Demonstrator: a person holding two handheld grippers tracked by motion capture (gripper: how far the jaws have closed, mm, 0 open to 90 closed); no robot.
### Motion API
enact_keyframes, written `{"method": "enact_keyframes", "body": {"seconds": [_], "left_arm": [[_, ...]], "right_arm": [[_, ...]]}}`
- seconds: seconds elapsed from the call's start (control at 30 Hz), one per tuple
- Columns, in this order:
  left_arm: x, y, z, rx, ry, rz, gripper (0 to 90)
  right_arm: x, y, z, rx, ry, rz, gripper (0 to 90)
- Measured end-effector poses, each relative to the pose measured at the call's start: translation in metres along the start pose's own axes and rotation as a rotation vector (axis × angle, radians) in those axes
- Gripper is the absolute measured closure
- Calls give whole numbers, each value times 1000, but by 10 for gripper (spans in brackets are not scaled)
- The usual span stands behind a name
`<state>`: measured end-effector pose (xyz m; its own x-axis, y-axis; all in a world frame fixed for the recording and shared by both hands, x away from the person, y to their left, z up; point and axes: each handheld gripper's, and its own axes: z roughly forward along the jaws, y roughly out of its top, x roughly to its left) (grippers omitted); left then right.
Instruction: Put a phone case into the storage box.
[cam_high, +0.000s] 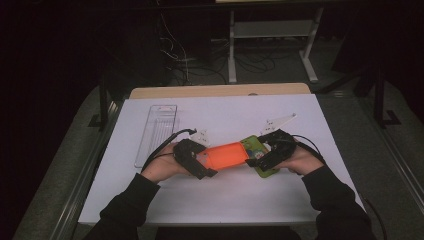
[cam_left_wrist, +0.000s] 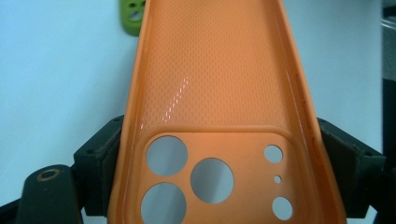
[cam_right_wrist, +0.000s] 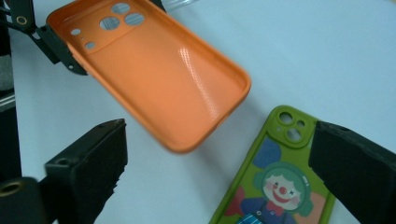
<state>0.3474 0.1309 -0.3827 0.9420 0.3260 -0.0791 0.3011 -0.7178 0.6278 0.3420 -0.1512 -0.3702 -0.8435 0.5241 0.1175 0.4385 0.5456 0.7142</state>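
Left gripper (cam_left_wrist: 215, 154) clamping orange case (cam_left_wrist: 210, 84), long axis toward green case (cam_left_wrist: 132, 16)

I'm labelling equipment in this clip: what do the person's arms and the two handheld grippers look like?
Both forearms wear dark, near-black long sleeves. The left gripper and right gripper are matt black with blocky jaws, and each trails a black cable. Each carries a pale grey three-cornered plate. The left gripper view shows a brass-coloured ringed hole.
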Motion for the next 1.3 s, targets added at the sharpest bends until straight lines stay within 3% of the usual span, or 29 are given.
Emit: {"method": "enact_keyframes", "body": {"seconds": [0.13, 0.3, 0.37, 0.4, 0.53, 0.77, 1.0, 1.3], "left_arm": [[2, -1, 1, -6, 36, -38, 156], [5, -2, 2, 2, 75, -69, 156], [4, -2, 3, -5, 95, -81, 156], [6, -1, 1, 16, 101, -62, 156], [5, -1, 3, 1, 121, -108, 156], [3, 0, 3, -15, 147, -120, 156], [3, 0, 4, -17, 145, -123, 156], [3, 0, 4, -15, 141, -124, 156]], "right_arm": [[5, -2, 4, 5, -19, 36, 22], [10, -7, 10, -30, -49, 59, 35], [13, -9, 13, -46, -70, 66, 33], [14, -10, 15, -52, -77, 71, 23], [18, -12, 21, -77, -138, 110, 14], [19, -20, 33, -147, -151, 196, 10], [20, -24, 46, -123, -151, 175, 10], [23, -23, 47, -110, -179, 127, 10]]}}
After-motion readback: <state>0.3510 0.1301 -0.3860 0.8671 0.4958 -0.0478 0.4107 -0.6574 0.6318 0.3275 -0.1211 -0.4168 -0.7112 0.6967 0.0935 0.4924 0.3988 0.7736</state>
